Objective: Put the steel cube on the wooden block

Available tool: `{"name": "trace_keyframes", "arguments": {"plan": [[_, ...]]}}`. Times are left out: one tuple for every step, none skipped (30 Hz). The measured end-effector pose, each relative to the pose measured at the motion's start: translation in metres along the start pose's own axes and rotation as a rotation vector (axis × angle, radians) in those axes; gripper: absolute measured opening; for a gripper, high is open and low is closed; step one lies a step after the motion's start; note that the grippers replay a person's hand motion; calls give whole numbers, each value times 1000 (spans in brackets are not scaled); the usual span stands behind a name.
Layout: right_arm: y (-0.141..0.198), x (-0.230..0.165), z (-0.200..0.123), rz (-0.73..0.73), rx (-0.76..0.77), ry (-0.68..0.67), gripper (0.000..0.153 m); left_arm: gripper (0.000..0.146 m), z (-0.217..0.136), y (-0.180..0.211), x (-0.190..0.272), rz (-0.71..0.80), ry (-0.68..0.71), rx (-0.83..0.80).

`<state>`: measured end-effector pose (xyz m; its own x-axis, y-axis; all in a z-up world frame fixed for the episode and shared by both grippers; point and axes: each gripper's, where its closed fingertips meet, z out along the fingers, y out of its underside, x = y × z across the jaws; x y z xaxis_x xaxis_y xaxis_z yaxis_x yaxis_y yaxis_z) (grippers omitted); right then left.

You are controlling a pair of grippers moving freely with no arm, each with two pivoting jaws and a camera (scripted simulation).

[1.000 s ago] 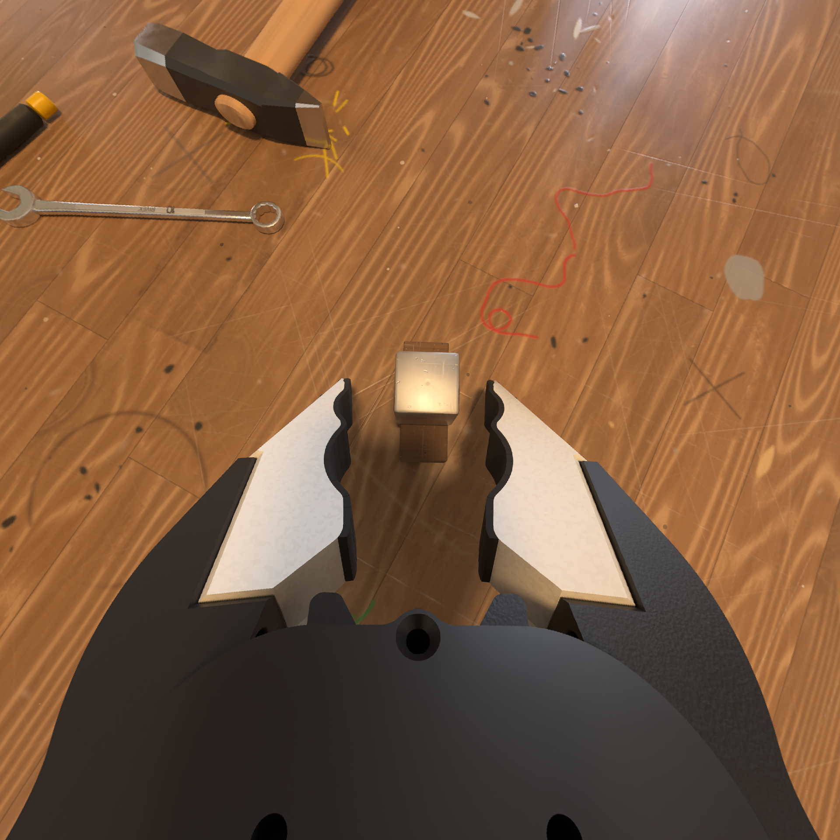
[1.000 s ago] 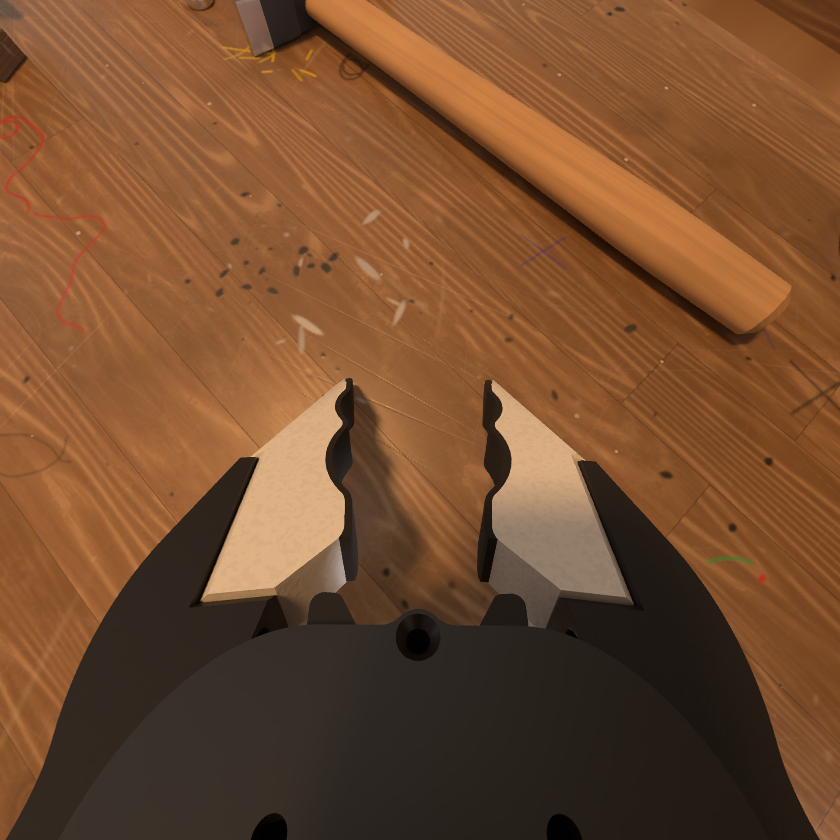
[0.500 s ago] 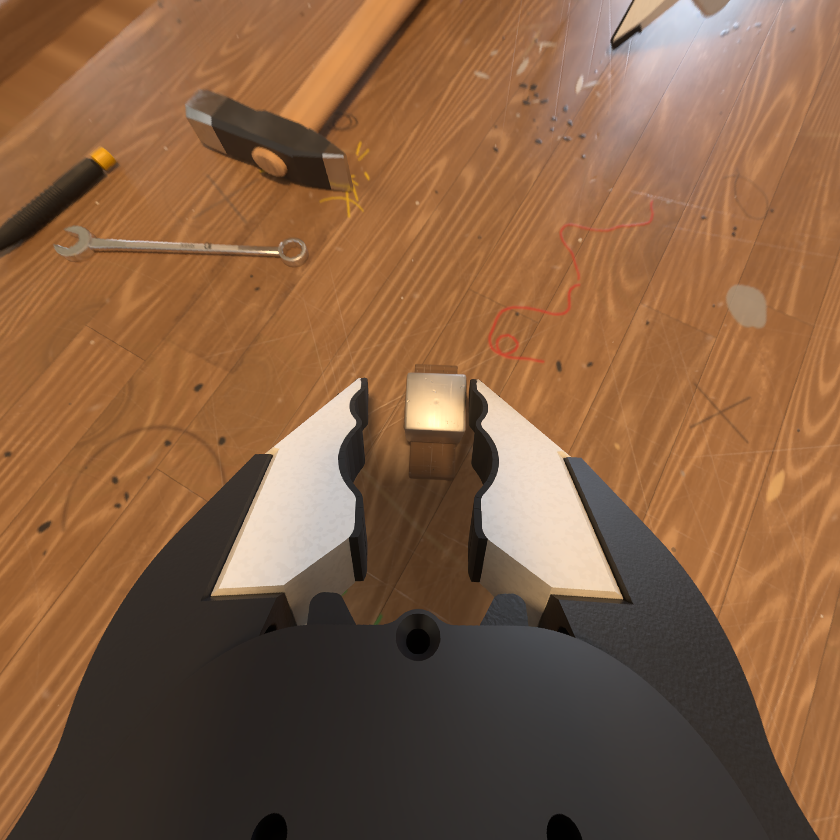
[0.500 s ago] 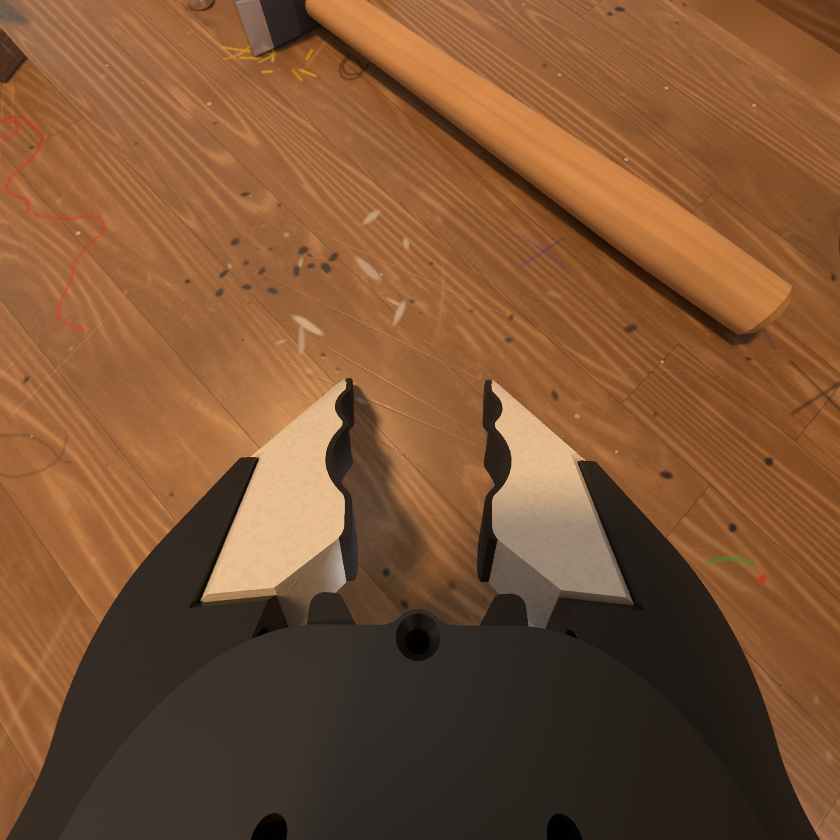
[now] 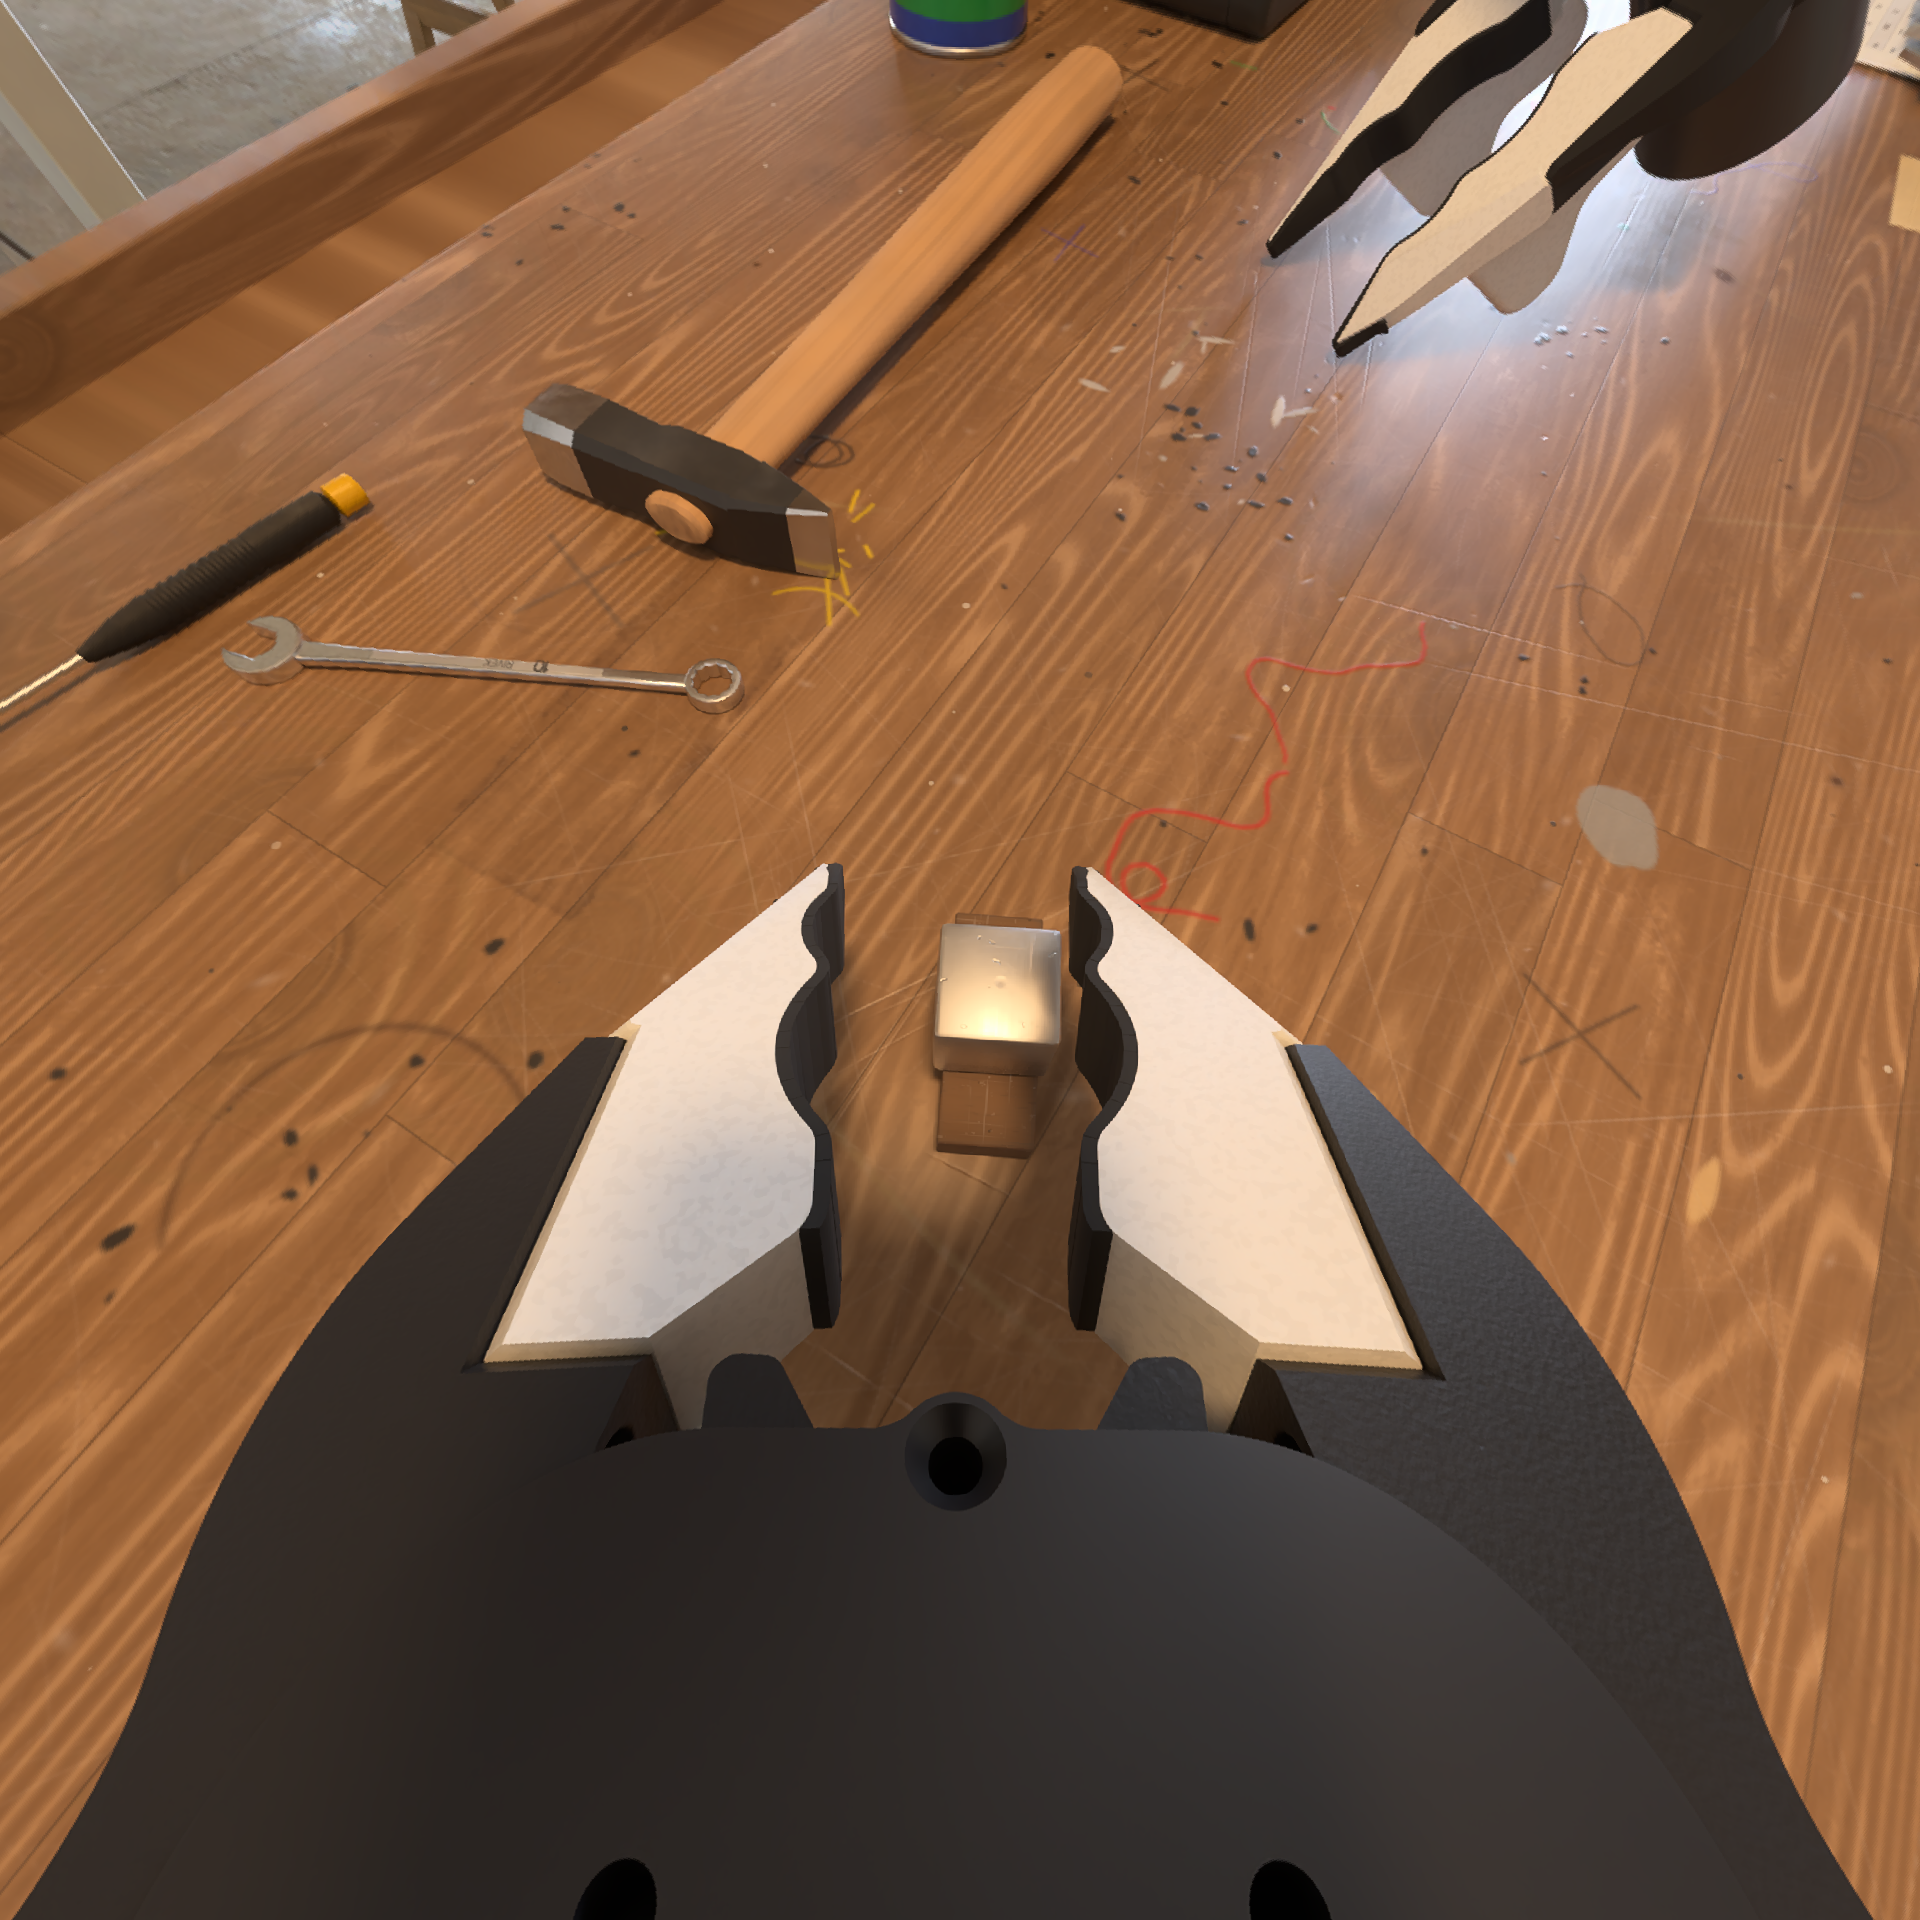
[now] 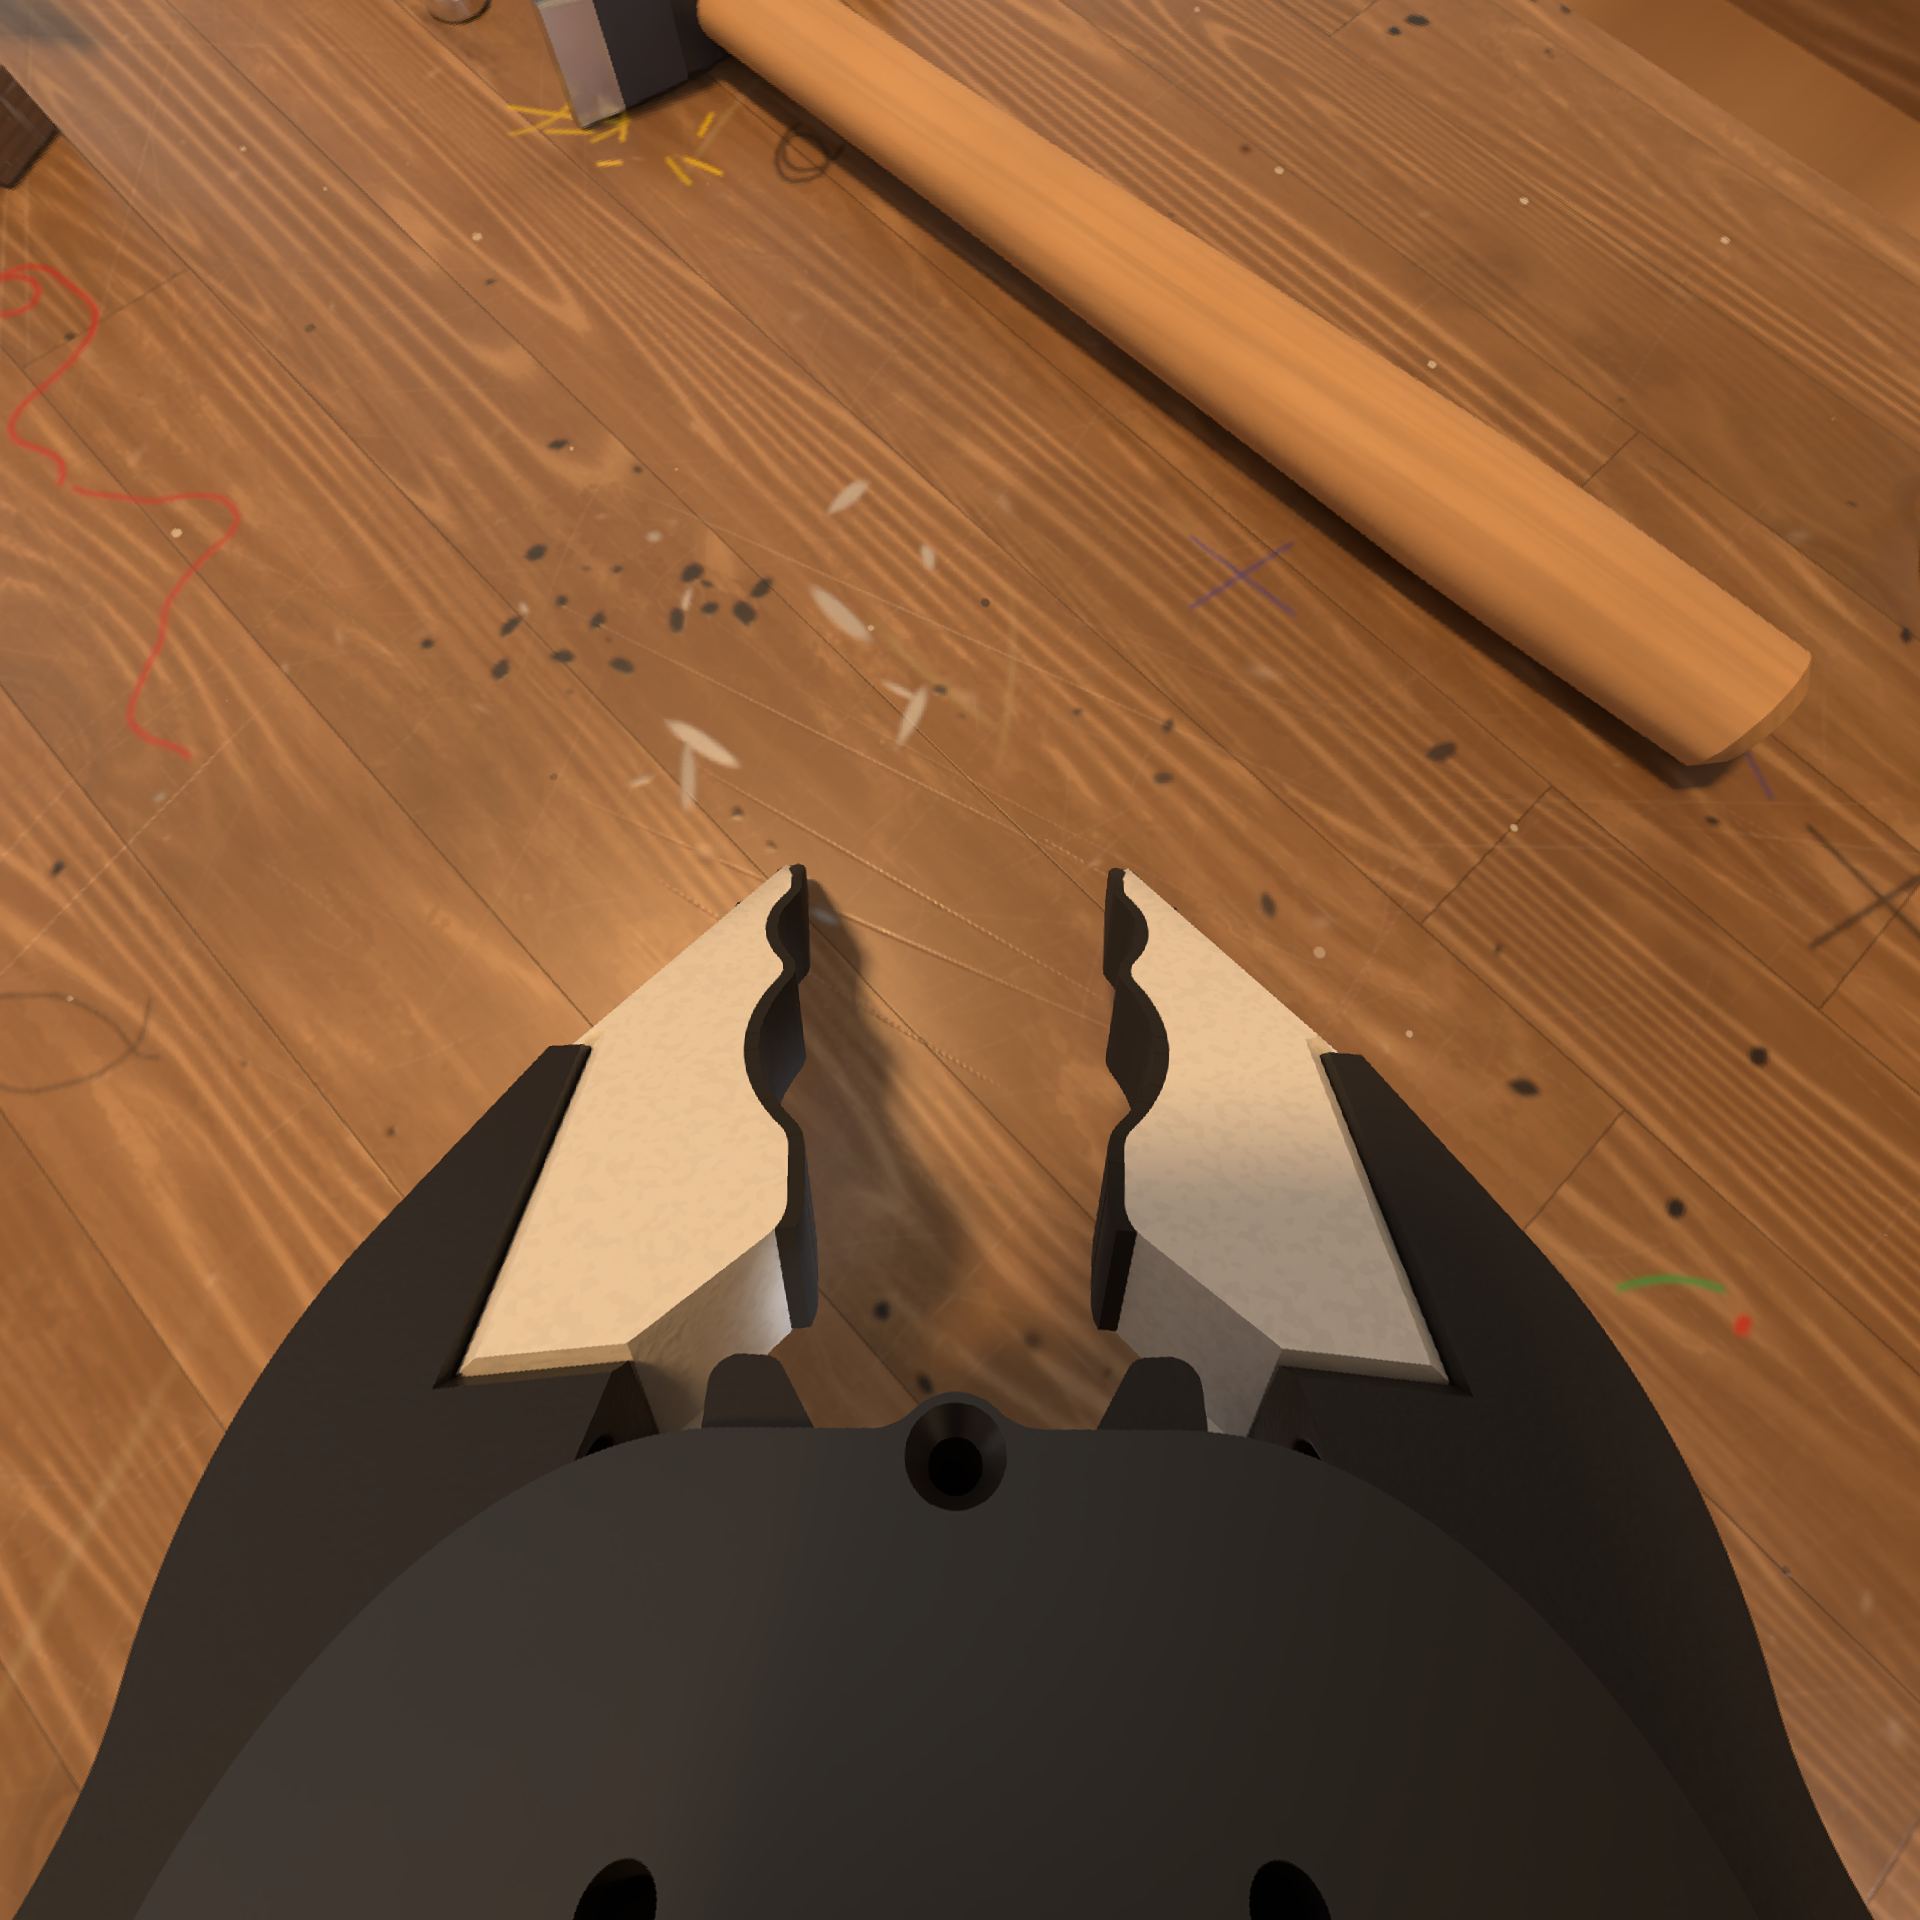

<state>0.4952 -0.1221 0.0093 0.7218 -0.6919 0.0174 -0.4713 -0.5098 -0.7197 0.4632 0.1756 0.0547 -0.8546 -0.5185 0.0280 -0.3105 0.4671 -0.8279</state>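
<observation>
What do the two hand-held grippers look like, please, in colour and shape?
Each hand-held gripper, left and right, has a rounded matte black body with a screw hole, and two cream wedge-shaped fingers with wavy black inner pads. No cables or markings show.

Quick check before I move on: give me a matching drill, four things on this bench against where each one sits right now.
Things:
1. shiny steel cube
2. silver combination wrench
3. black-headed hammer with wooden handle
4. open left gripper

Places:
A. lying between the wrench and a green-and-blue can
B. resting on top of the small wooden block
C. fingers either side of the cube, not touching it
D. flat on the bench beside a black screwdriver with orange cap

Pairs: 1-B, 2-D, 3-A, 4-C
</observation>
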Motion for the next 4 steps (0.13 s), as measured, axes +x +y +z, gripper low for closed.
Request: {"name": "trace_keyframes", "arguments": {"plan": [[0,0,0,0,0,0,57,43,1,1,0,-2,2,-4],[0,0,0,0,0,0,57,43,1,1,0,-3,3,-6],[0,0,0,0,0,0,57,43,2,1,0,-2,3,-6],[0,0,0,0,0,0,57,43,2,2,1,-2,4,-7]]}}
